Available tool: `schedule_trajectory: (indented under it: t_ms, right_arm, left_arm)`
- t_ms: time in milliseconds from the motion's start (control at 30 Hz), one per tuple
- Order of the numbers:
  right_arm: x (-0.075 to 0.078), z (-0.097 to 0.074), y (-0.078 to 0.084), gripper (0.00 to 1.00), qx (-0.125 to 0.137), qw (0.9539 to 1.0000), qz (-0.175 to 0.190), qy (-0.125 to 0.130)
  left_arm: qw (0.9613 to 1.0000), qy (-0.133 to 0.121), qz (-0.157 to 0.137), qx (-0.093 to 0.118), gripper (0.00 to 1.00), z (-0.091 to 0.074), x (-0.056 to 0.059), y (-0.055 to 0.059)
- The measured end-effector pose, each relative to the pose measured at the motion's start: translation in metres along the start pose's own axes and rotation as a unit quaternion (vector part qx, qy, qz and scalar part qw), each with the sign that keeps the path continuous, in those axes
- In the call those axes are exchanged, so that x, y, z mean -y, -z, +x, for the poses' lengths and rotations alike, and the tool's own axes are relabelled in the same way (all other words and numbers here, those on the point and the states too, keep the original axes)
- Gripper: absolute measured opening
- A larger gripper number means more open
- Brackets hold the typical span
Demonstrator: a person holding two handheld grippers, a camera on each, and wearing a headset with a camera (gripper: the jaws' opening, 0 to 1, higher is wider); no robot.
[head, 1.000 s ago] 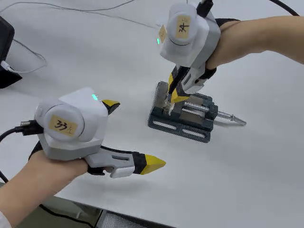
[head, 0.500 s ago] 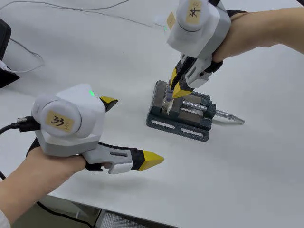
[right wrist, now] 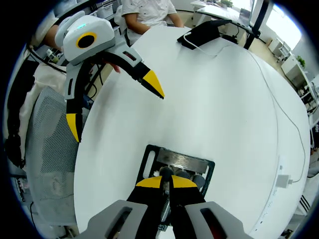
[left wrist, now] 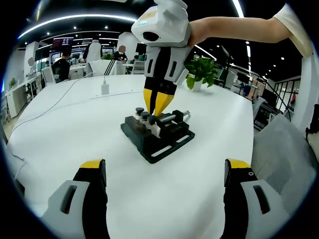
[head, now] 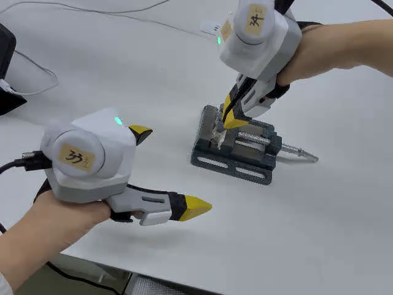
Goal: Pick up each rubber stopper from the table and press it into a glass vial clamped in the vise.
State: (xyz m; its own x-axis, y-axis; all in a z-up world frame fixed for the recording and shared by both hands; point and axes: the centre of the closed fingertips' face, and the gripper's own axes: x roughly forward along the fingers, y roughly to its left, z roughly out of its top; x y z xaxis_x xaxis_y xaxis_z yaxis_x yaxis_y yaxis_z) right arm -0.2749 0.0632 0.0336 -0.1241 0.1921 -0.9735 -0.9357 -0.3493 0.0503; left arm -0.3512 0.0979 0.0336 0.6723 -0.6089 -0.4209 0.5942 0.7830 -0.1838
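Pressing seems the step: my right claw (head: pixel 228 121), pinched shut, sits at the vials (left wrist: pixel 145 115) in the vise (head: pixel 230 163), needing a straight downward push; left claw (head: pixel 171 168) hangs wide.

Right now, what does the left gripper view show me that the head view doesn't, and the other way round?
Left gripper view: a side-on look at the dark stoppers lined up in the vise, plus a potted plant and people at desks behind. Head view: the left claw from above, wide open, with its label 33, and a black device at the table's left edge. Both: the white table, the vise, and the right claw, tips together, just over the stoppers.
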Motion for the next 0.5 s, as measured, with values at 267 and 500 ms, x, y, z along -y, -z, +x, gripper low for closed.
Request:
schedule_trajectory:
  t_ms: [267,500]
  right_arm:
    - [-0.0008,0.0014,-0.0027,0.00,0.002,1.0000,-0.002,-0.003]
    - [-0.0021,0.0005,-0.0039,0.00,0.004,1.0000,0.000,-0.004]
  left_arm:
    - [1.0000,0.002,-0.003,-0.003,0.98,0.0003,0.0002,0.0031]
    - [1.0000,0.003,-0.005,-0.004,0.98,0.0008,0.0010,0.0042]
